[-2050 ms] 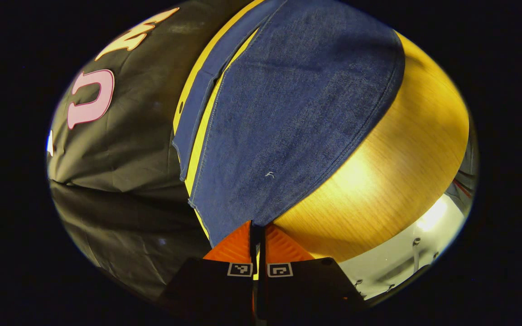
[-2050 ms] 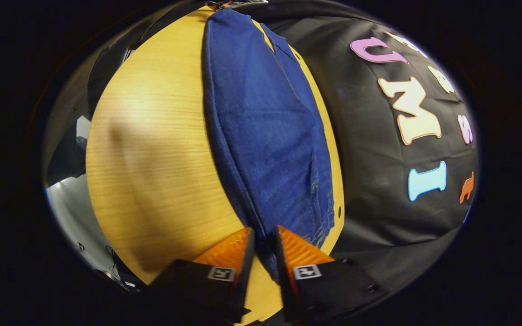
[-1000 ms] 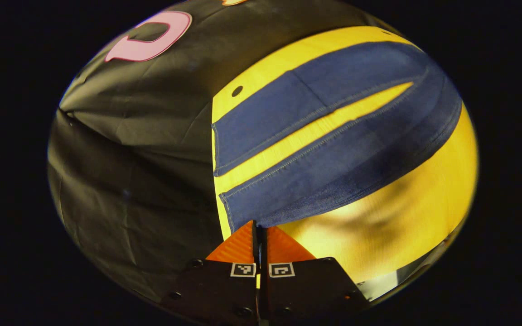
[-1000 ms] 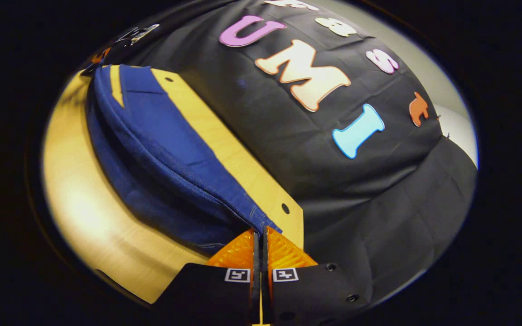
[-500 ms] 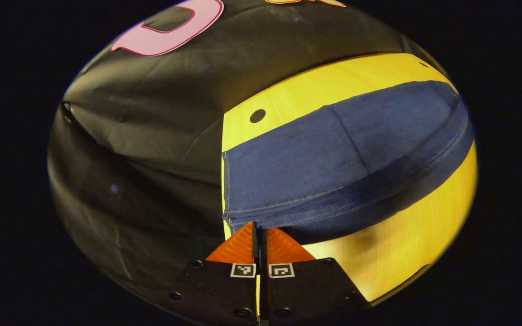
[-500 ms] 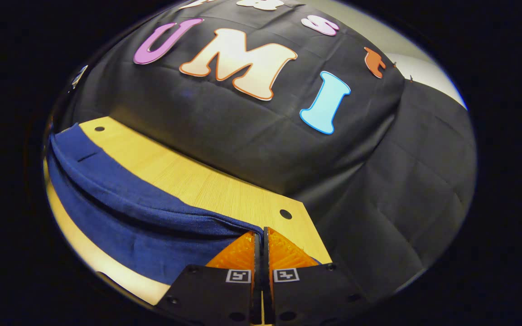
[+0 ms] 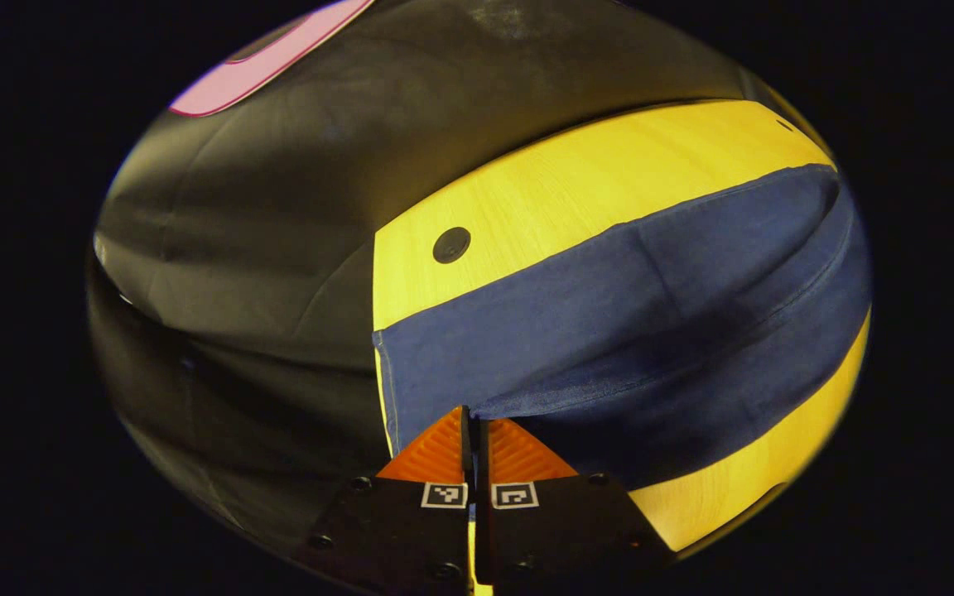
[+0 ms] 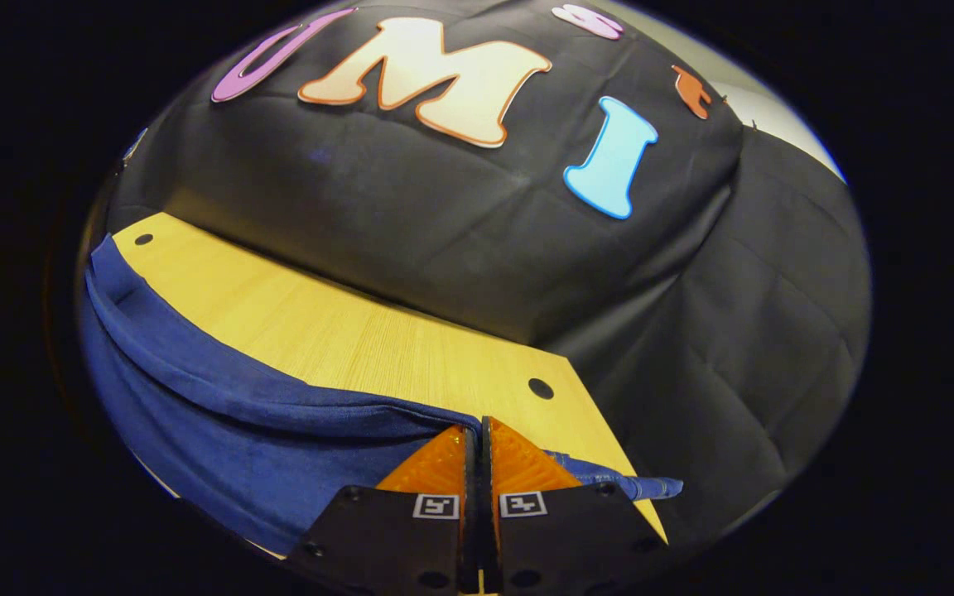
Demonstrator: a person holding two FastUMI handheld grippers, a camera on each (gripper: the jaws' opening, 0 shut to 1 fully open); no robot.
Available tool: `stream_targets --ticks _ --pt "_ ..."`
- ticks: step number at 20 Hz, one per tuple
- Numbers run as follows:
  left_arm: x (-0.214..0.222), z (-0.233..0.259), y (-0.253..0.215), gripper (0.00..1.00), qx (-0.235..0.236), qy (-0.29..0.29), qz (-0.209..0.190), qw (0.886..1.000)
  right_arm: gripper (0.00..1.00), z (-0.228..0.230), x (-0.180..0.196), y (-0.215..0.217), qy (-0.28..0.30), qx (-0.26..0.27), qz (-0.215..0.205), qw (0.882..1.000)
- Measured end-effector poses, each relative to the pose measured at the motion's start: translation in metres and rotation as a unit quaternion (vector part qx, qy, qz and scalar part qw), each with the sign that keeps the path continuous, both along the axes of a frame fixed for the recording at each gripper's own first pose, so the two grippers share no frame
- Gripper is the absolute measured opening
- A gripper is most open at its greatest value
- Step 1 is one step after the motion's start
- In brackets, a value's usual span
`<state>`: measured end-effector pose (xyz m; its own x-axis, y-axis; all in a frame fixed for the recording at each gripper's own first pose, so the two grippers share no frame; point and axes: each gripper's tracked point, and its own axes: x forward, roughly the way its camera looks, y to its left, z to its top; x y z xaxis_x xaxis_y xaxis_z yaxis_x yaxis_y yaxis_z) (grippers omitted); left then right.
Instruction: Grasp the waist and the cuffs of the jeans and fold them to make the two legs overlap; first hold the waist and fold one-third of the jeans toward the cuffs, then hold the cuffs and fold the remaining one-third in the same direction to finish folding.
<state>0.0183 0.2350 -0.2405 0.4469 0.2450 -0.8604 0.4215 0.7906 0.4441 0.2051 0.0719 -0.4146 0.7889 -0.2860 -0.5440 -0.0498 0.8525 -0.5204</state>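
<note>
Blue jeans [image 7: 609, 331] lie lengthwise across a yellow wooden table [image 7: 576, 182]. In the left gripper view my left gripper [image 7: 474, 420] is shut on the cuff end of the upper leg, which it holds lifted over the leg lying flat beneath. In the right gripper view the jeans [image 8: 220, 414] stretch away to the left, and my right gripper [image 8: 477, 432] is shut on the raised waist edge. A bit of the waist [image 8: 626, 484] sticks out to the right of its fingers. The raised fold casts a shadow on the layer below.
The booth's black cloth wall [image 8: 460, 232] runs along the far edge of the table [image 8: 344, 331] and drapes past its corner. Small round holes [image 7: 451, 245] [image 8: 540, 387] mark the tabletop near the corners. A bare wood strip lies between jeans and wall.
Both grippers have swung toward the wall with the lifted leg. It now covers the far leg, and the gap of bare wood between the legs has closed.
</note>
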Motion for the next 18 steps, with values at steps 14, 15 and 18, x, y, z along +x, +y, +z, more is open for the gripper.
stream_targets --ticks 14,15,18 --pt "0.029 0.041 -0.036 0.96 -0.132 -0.222 0.076 0.963 1.0 0.013 -0.053 -0.12 -0.02 0.097 -0.121 0.988" --pt "0.03 0.043 -0.038 0.95 -0.142 -0.238 0.072 0.958 0.99 0.012 -0.06 -0.139 -0.02 0.098 -0.13 0.986" --pt "0.032 0.045 -0.033 0.95 -0.131 -0.273 0.061 0.951 1.0 -0.004 -0.085 -0.181 -0.006 0.126 -0.153 0.98"
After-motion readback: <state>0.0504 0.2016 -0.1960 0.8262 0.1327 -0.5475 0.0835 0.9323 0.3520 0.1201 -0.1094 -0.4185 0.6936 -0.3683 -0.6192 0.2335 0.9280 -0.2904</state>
